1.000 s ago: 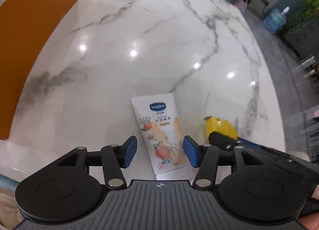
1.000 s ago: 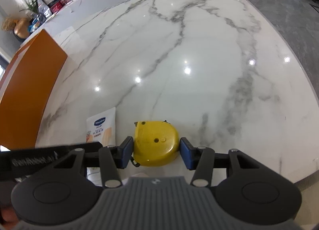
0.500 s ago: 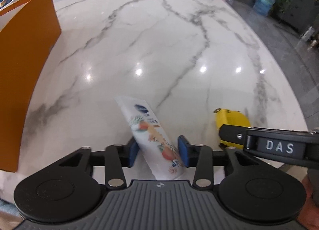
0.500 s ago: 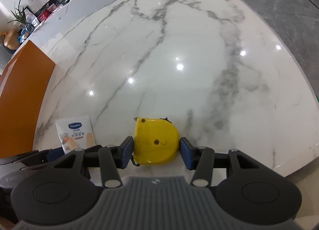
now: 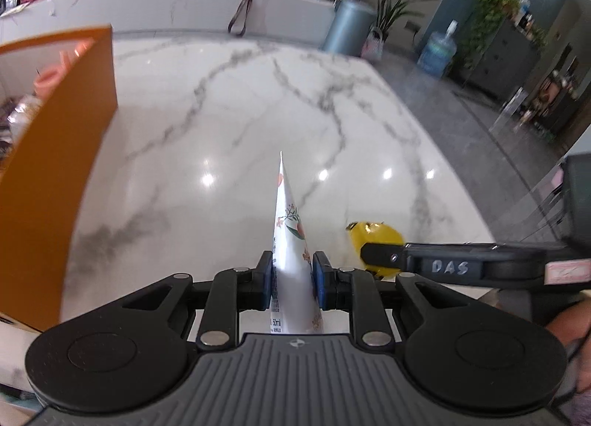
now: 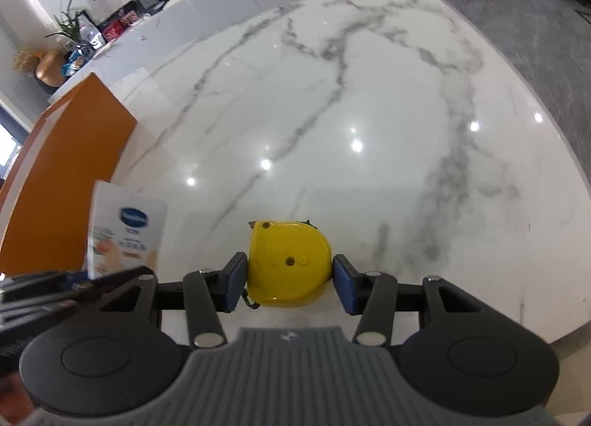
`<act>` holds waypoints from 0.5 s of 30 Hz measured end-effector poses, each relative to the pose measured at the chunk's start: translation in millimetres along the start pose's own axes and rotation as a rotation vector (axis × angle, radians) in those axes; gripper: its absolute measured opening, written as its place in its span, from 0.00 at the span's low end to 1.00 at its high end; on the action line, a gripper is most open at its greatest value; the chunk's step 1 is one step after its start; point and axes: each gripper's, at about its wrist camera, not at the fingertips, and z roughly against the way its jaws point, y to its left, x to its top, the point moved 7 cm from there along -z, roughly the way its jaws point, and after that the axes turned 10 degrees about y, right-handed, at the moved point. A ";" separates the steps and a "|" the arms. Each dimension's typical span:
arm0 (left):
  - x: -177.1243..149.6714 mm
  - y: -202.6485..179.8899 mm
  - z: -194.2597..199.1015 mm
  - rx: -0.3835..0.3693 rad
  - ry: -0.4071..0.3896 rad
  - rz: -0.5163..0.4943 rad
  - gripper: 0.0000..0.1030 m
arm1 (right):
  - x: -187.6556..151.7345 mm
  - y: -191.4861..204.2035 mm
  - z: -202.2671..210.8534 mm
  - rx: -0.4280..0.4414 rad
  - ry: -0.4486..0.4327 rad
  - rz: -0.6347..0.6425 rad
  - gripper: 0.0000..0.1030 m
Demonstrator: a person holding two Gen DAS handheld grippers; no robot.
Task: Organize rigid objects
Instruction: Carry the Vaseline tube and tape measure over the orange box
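A white hand-cream tube with a peach print stands edge-on between the blue pads of my left gripper. The jaws are closing, and the pads press on the tube, which is lifted off the marble table. The right wrist view shows the tube raised at the left. A yellow tape measure sits between the pads of my right gripper, which rest against its sides. In the left wrist view the tape measure shows behind a right gripper finger.
A tall orange box stands open on the table's left side, with several items inside it; it also appears as the orange box in the right wrist view. Table edges run close at the right and near side. A hand holds the right gripper.
My left gripper's jaws have closed on the tube, which was lying flat, and lifted it, turned edge-on. The right gripper stays around the tape measure.
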 end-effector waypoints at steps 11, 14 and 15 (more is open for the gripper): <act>19.9 63.9 109.5 -0.001 -0.096 -0.011 0.24 | 16.0 101.1 49.8 0.119 -0.053 0.230 0.50; 32.5 90.5 135.4 0.049 -0.103 -0.087 0.24 | 27.5 149.5 64.7 0.160 -0.071 0.344 0.49; 35.0 97.0 140.9 0.074 -0.099 -0.130 0.24 | 31.2 167.3 68.4 0.169 -0.075 0.390 0.50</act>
